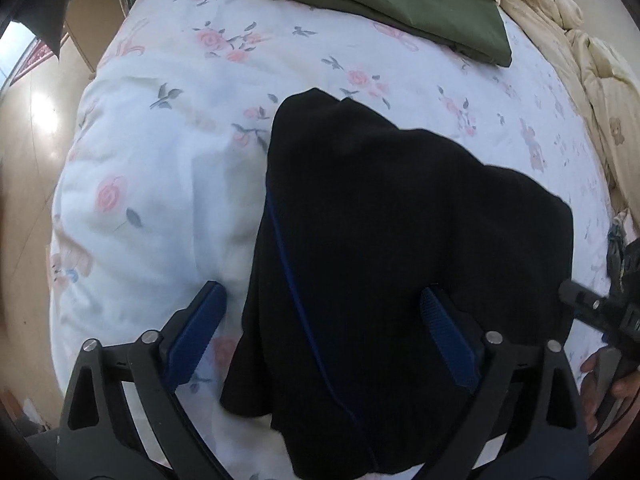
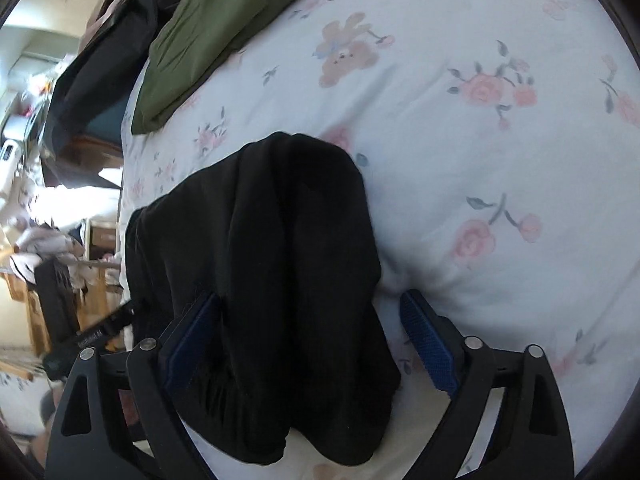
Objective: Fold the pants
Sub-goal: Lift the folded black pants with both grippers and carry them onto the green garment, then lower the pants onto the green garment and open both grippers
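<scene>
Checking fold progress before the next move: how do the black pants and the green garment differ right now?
The black pants lie bunched with rounded, uneven edges; the olive green garment is folded flat with straight edges. The black pants sit between both open grippers, left and right; the green garment lies farther off, untouched. Both rest on the floral bedsheet.

The black pants [image 1: 380, 260] run off the bottom edge in the left wrist view; their near end is unseen. The green folded garment [image 1: 400, 0] is cut by the top edge. Clutter [image 2: 48, 240] beyond the bed is blurred and unidentifiable.
</scene>
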{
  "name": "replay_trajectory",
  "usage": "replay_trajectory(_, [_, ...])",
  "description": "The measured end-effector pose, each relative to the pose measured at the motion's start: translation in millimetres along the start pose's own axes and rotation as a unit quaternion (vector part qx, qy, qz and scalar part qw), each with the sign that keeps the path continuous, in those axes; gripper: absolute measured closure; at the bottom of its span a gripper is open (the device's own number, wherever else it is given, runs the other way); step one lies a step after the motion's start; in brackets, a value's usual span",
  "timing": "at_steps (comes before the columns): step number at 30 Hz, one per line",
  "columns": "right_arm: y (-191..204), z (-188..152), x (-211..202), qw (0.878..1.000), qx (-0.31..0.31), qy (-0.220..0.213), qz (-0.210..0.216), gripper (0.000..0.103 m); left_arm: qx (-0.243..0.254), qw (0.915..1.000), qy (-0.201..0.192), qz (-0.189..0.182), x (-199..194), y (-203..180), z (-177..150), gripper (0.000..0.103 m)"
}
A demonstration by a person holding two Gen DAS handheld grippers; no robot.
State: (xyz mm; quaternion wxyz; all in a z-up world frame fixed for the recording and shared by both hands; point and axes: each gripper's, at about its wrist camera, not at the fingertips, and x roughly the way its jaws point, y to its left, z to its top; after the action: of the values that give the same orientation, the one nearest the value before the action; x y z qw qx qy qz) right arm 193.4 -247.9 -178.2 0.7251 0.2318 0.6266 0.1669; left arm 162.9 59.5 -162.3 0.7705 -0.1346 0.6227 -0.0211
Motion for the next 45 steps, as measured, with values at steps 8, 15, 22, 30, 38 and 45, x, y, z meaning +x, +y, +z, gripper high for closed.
replay_trajectory(8, [12.1,-4.1,12.1,1.000,-0.009,-0.016,0.016,0.051,0.026,0.9985,0.015,-0.047,1.8,-12.2,0.2,0.086])
replay_trajectory(15, [33.4,-13.0,-17.0,0.996,-0.041,-0.068,0.037,0.088,0.045,0.9969,-0.029,-0.058,-36.2,-24.0,0.5,0.091])
replay_trajectory(22, [69.9,2.4,-69.3,0.987,-0.087,-0.123,0.061,0.089,0.034,0.9911,-0.098,-0.083,-93.0,-24.1,15.7,0.091])
replay_trajectory(30, [111.2,99.6,-76.3,0.981,-0.131,-0.140,0.040,0.088,0.044,0.9849,-0.140,-0.092,-109.2,-32.6,123.0,0.091])
replay_trajectory(38, [147.4,251.2,-44.6,0.977,-0.146,-0.154,-0.006,0.088,0.052,0.9826,-0.155,-0.087,-72.0,-26.7,268.2,0.091])
replay_trajectory(45, [141.2,322.6,23.0,0.979,-0.150,-0.122,-0.061,0.085,0.082,0.9870,-0.136,-0.028,4.8,-30.9,323.5,0.086])
